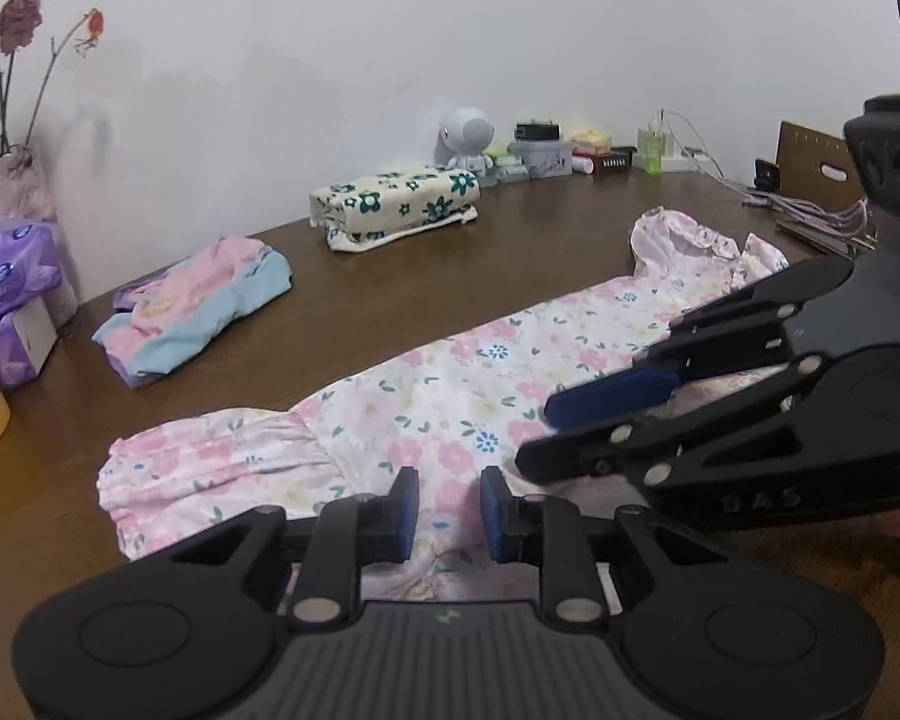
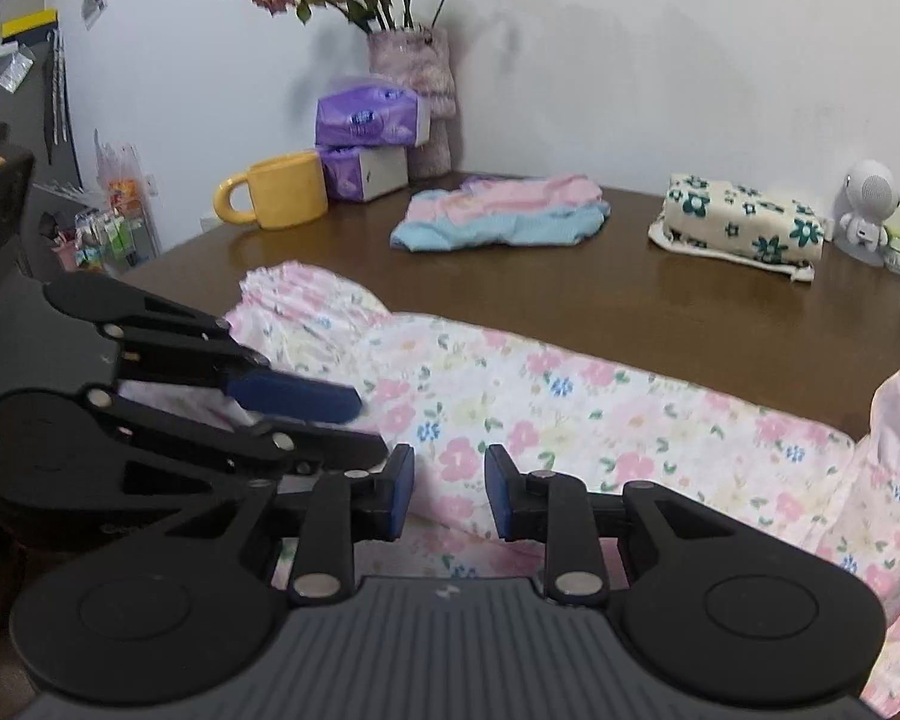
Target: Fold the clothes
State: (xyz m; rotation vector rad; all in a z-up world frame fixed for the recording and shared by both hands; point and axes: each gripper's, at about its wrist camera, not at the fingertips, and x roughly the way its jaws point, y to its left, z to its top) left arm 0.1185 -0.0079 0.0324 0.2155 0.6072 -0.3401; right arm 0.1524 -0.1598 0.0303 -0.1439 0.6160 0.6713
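A pink floral dress (image 1: 450, 396) (image 2: 570, 414) lies flat in a long strip across the brown table (image 1: 426, 276), with its collar at the far right in the left wrist view and its ruffled hem at the left. My left gripper (image 1: 449, 510) (image 2: 360, 420) stands open just above the dress's near edge, the cloth showing between its blue pads. Close beside it, my right gripper (image 2: 449, 492) (image 1: 540, 429) is also open over the same near edge. The two grippers point toward each other at an angle, and neither has cloth pinched.
Behind the dress lie a folded pink and blue garment (image 1: 198, 306) and a folded cream garment with green flowers (image 1: 396, 204). Purple tissue packs (image 2: 369, 120), a yellow mug (image 2: 282, 189) and a flower vase (image 2: 417, 78) stand at one end. A white figurine (image 1: 468, 138), small boxes and cables crowd the other.
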